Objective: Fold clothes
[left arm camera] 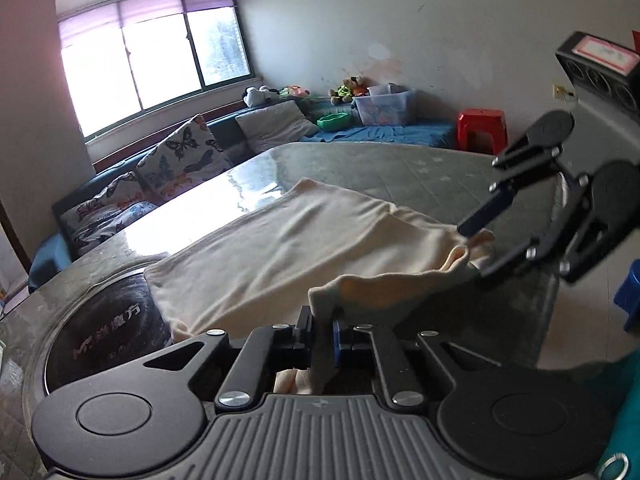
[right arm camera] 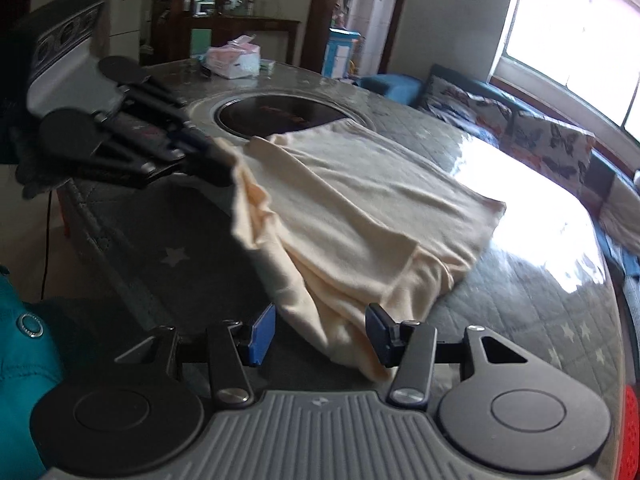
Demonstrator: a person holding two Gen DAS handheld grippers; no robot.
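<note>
A cream garment (left arm camera: 304, 240) lies spread on the quilted, glass-topped table (left arm camera: 420, 168). My left gripper (left arm camera: 322, 332) is shut on the near edge of the garment and lifts a fold of it. In the right wrist view that left gripper (right arm camera: 222, 164) holds the cloth's left edge above the table. My right gripper (right arm camera: 320, 336) is open, its blue pads (right arm camera: 262, 336) standing either side of a hanging corner of the garment (right arm camera: 360, 208) without pinching it. From the left wrist view, the right gripper (left arm camera: 478, 246) straddles that corner at the table's right edge.
A round black hob (left arm camera: 104, 340) is set into the table beside the garment. A tissue pack (right arm camera: 232, 62) sits at the table's far end. A sofa with butterfly cushions (left arm camera: 176, 160) runs along the window side. A red stool (left arm camera: 482, 128) and a teal sleeve (right arm camera: 20, 360) are nearby.
</note>
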